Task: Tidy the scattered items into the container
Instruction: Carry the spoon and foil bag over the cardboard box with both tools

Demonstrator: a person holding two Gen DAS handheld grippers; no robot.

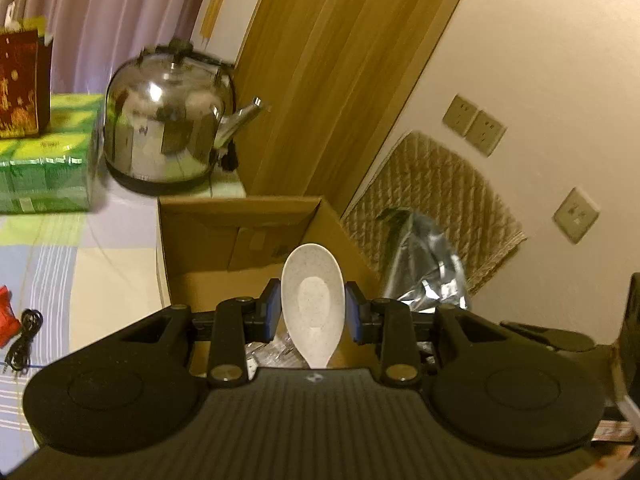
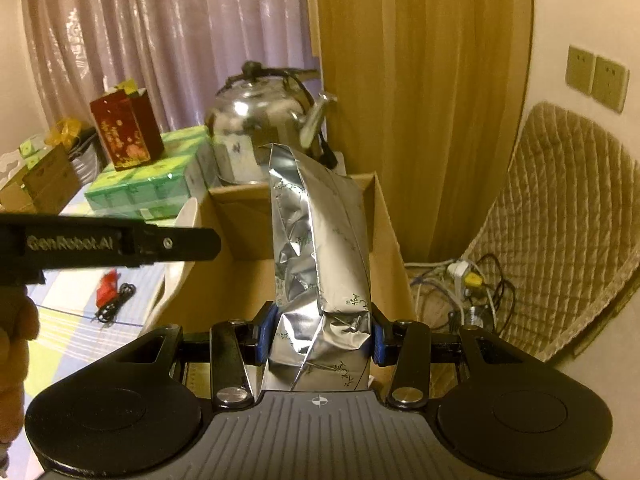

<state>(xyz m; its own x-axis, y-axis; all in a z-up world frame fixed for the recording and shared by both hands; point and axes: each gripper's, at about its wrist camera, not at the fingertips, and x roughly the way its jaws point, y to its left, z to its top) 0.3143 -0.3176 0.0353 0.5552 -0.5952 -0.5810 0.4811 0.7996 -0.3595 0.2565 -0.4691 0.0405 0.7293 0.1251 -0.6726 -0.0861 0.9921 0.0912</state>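
My left gripper [image 1: 313,308] is shut on a white speckled spoon [image 1: 312,300], held above the open cardboard box [image 1: 240,236]. My right gripper [image 2: 318,334] is shut on a silver foil pouch [image 2: 320,252], held upright over the same box [image 2: 384,240]. The pouch also shows in the left wrist view [image 1: 432,264] at the box's right side. The left gripper's body [image 2: 108,246] and the spoon's edge [image 2: 186,216] show at the left of the right wrist view. A red item [image 1: 6,316] and a coiled black cable [image 1: 24,332] lie on the tablecloth left of the box.
A steel kettle [image 1: 168,128] stands behind the box. Green tissue packs [image 1: 44,160] with a red carton [image 1: 22,84] on top lie at the back left. A woven chair back [image 2: 560,220] and floor cables [image 2: 460,280] are on the right, by the wall.
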